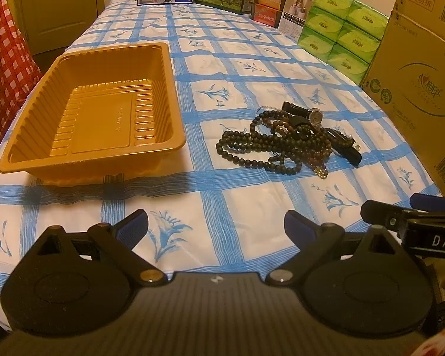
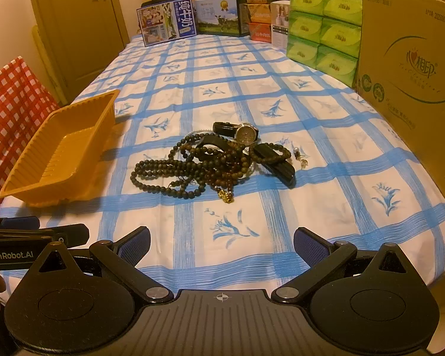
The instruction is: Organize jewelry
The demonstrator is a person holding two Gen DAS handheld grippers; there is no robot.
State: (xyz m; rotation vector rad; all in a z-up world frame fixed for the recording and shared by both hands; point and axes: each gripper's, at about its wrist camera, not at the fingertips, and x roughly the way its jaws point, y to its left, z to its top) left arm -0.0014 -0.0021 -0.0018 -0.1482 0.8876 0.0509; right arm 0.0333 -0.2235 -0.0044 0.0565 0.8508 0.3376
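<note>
A pile of jewelry lies on the blue-and-white checked tablecloth: dark bead strands, a wristwatch with a black strap, a black bar-shaped piece and a small gold charm. An empty orange plastic tray stands to the left of the pile. My left gripper is open and empty, near the table's front edge. My right gripper is open and empty, in front of the pile. Each gripper shows at the edge of the other's view.
Milk cartons and boxes line the far end of the table. Green tissue packs and a large cardboard box stand along the right side. A red checked cloth hangs at the left. A door is behind.
</note>
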